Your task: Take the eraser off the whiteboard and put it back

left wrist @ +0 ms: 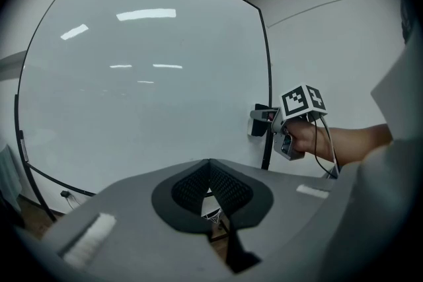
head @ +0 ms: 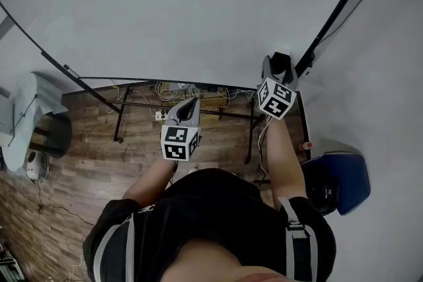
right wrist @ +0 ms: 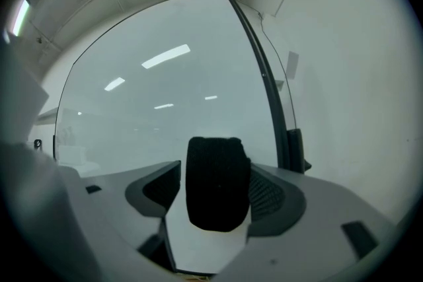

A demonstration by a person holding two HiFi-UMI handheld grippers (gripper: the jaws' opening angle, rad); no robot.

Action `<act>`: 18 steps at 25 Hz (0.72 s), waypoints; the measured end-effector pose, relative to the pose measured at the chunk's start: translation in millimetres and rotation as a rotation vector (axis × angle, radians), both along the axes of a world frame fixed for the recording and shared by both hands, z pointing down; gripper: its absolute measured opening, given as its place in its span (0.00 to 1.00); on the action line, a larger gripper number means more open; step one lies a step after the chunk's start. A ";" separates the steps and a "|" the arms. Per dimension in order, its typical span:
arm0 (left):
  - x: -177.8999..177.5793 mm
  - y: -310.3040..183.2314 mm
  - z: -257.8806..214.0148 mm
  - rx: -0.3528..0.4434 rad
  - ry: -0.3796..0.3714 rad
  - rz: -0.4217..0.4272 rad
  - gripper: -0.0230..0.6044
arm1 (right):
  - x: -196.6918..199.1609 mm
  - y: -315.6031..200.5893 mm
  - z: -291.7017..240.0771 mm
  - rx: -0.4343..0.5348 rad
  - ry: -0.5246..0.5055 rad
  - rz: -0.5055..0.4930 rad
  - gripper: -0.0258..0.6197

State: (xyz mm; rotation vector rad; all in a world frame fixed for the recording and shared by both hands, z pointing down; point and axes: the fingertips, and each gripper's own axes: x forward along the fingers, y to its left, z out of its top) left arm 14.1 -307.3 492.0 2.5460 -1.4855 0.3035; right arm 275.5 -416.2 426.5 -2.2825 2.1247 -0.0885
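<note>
Now we look down on a large white whiteboard with a thin black frame (head: 198, 10) that stands on black legs over a brown wooden plank floor (head: 86, 155). The right gripper (right wrist: 215, 175) is up against the whiteboard's right edge, close to the black frame. Between its jaws stands the black, rounded felt eraser (right wrist: 218, 201), upright and set against the whiteboard's white face. The jaws stand wide. On the side away from the frame, a thin strip of white shows between the eraser and the ribbed dark pad (right wrist: 158, 191). The pad on the frame side (right wrist: 268, 195) lies right against the eraser or just beside it, and we cannot tell which. So we read this gripper as parted around the eraser rather than pinching it.

The left gripper (left wrist: 210, 172) is held back from the whiteboard, lower than the right one and toward the board's middle. Its jaw tips meet at a point and nothing is between them. A tangle of thin cables (head: 172, 92) hangs below the whiteboard's bottom edge, among the legs.
</note>
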 end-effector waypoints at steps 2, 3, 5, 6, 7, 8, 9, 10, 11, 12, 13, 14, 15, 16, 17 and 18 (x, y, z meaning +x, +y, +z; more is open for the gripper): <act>2.1 -0.6 0.2 0.000 0.002 0.005 0.05 | 2.5 8.0 -4.7 0.028 0.000 0.018 0.48; 3.7 -1.0 0.1 0.000 0.002 0.008 0.05 | 4.3 12.9 -8.0 0.045 -0.001 0.027 0.48; 7.6 -2.1 -0.2 0.001 0.005 0.017 0.05 | 5.5 23.9 -16.2 0.081 0.006 0.027 0.48; 9.8 -2.7 -0.1 0.002 0.007 0.022 0.05 | 3.7 30.2 -20.8 0.101 0.019 0.015 0.48; 12.0 -3.2 0.0 0.002 0.008 0.027 0.05 | 0.3 37.2 -25.4 0.121 0.038 -0.003 0.48; 14.4 -3.6 0.2 0.001 0.009 0.033 0.05 | -3.7 44.9 -29.8 0.141 0.060 -0.020 0.46; 17.2 -3.9 0.4 0.001 0.011 0.039 0.05 | -6.8 52.9 -34.1 0.161 0.082 -0.031 0.34; 20.5 -4.4 0.3 0.001 0.013 0.046 0.05 | -8.1 60.8 -38.2 0.181 0.100 -0.031 0.26; 24.0 -5.1 -0.2 0.002 0.014 0.054 0.05 | -7.6 68.1 -41.5 0.198 0.112 -0.021 0.20; 27.7 -5.8 -0.9 0.004 0.017 0.063 0.05 | -5.8 74.6 -43.5 0.207 0.116 -0.008 0.19; 31.3 -6.4 -1.7 0.006 0.019 0.071 0.05 | -3.6 80.3 -44.0 0.207 0.115 0.005 0.13; 34.7 -6.7 -2.4 0.008 0.022 0.078 0.05 | -1.4 85.5 -43.1 0.201 0.108 0.013 0.09; 37.6 -6.6 -2.9 0.009 0.025 0.084 0.05 | 0.6 90.5 -41.0 0.190 0.098 0.018 0.06; 40.2 -6.4 -3.4 0.009 0.027 0.090 0.05 | 2.5 95.1 -38.0 0.178 0.087 0.019 0.05; 42.6 -6.5 -3.8 0.010 0.028 0.095 0.05 | 4.4 99.3 -34.4 0.166 0.080 0.019 0.05; 45.2 -6.9 -4.0 0.011 0.028 0.101 0.05 | 6.2 103.3 -30.6 0.156 0.077 0.020 0.05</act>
